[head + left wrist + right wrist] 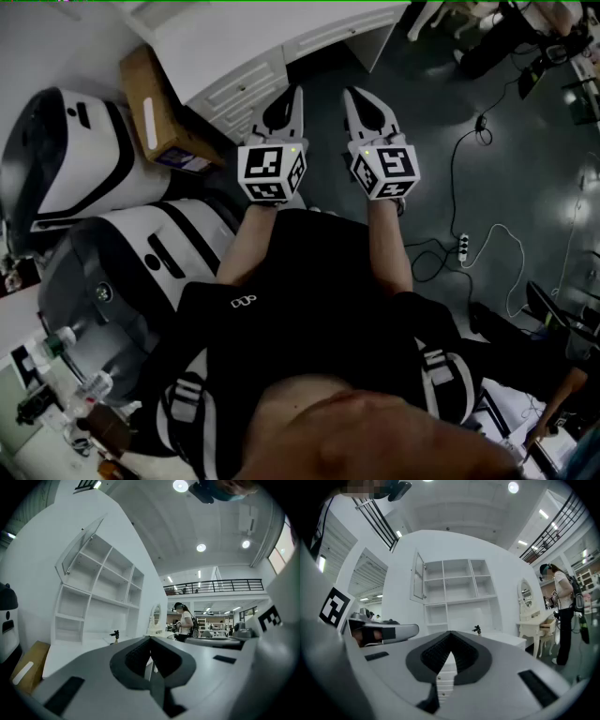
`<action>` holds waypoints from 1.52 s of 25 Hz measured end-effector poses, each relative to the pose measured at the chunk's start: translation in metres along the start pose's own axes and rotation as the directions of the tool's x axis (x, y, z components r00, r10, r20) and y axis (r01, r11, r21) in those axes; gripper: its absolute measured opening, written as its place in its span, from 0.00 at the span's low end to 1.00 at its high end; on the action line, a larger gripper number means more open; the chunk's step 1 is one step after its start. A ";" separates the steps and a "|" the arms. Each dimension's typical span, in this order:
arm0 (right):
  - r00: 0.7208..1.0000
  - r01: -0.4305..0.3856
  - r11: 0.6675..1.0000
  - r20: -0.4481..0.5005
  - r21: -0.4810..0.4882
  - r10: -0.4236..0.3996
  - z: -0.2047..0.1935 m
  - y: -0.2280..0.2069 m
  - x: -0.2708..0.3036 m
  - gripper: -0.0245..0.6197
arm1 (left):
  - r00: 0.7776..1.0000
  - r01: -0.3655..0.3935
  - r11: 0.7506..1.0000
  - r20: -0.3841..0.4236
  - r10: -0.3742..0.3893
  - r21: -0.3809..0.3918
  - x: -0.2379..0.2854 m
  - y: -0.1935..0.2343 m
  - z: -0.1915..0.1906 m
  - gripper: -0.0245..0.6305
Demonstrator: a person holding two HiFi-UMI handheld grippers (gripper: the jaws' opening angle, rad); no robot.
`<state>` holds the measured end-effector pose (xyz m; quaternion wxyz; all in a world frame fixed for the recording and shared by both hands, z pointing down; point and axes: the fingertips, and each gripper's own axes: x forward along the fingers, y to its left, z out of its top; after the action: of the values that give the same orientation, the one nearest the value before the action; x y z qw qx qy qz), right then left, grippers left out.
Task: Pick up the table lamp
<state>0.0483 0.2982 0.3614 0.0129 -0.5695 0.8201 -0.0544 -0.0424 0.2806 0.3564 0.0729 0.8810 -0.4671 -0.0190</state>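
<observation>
A small dark lamp on a thin stand (476, 630) stands on the top of the white desk (506, 639), in front of the open shelf unit. In the left gripper view the lamp (115, 634) is tiny and far off. Both grippers are held level, side by side in front of the person, some way short of the desk. My left gripper (296, 92) has its jaws together at the tip (151, 639) with nothing between them. My right gripper (349, 92) is likewise shut and empty (451, 633).
The white desk with drawers (253, 66) lies straight ahead. A cardboard box (161, 112) and two white-and-black machines (66, 150) sit at the left. Cables and a power strip (461, 246) lie on the grey floor at the right. A person (562, 602) stands by a mirrored dressing table (529, 620).
</observation>
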 end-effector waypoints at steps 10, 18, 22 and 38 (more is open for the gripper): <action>1.000 0.003 0.999 0.016 0.040 -0.003 0.005 -0.015 -0.002 0.06 | 1.000 0.013 1.000 -0.021 -0.012 0.021 0.010 -0.011 0.000 0.05; 1.000 0.002 0.993 -0.003 0.115 -0.002 -0.015 -0.015 -0.002 0.06 | 0.997 0.002 1.000 -0.071 0.000 0.027 0.004 -0.006 -0.011 0.05; 1.000 0.007 0.994 -0.022 0.107 -0.005 -0.021 -0.022 0.008 0.06 | 0.997 -0.005 1.000 -0.083 0.007 0.013 0.014 0.004 -0.020 0.05; 0.998 -0.014 0.991 -0.067 0.135 0.023 -0.042 -0.031 0.073 0.06 | 0.989 -0.059 0.998 -0.139 0.053 -0.035 0.060 0.062 -0.040 0.05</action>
<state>0.0479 0.2221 0.4095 0.0237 -0.5577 0.8197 -0.1285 -0.0556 0.2008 0.4068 0.1224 0.8652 -0.4850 0.0348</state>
